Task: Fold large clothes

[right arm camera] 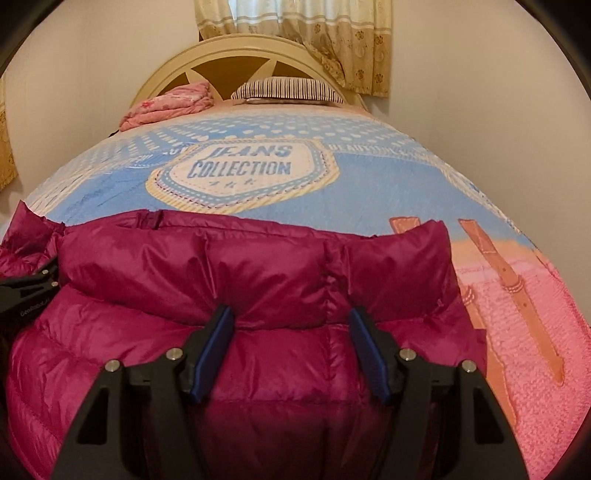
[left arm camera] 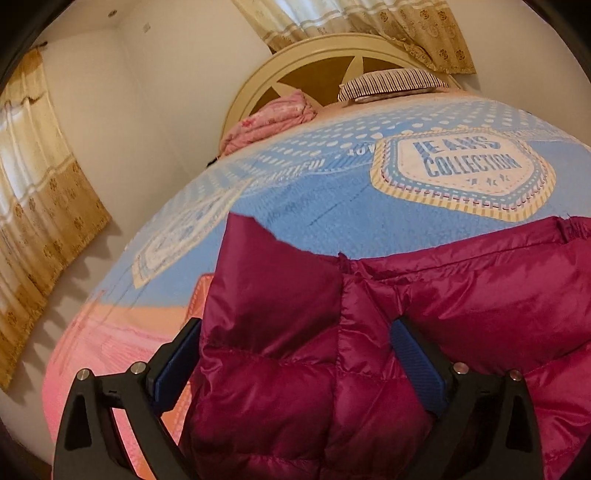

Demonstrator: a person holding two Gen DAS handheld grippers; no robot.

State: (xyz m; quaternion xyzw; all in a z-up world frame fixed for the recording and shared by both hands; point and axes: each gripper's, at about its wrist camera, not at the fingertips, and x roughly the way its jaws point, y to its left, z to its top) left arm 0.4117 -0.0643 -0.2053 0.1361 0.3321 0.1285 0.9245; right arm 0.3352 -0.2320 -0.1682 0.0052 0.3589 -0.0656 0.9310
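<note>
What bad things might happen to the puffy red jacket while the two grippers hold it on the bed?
1. The jacket is shiny and puffy. The right gripper has only a bulge of it between its pads, so the fabric may slip out.
2. The left gripper straddles a thick fold near the jacket's edge, which may spring back open.
3. The jacket lies near the bedspread's near end, so it might slide off.

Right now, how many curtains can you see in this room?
2. One curtain hangs on the wall behind the headboard. The other curtain hangs on the side wall left of the bed. More may be out of view.
</note>
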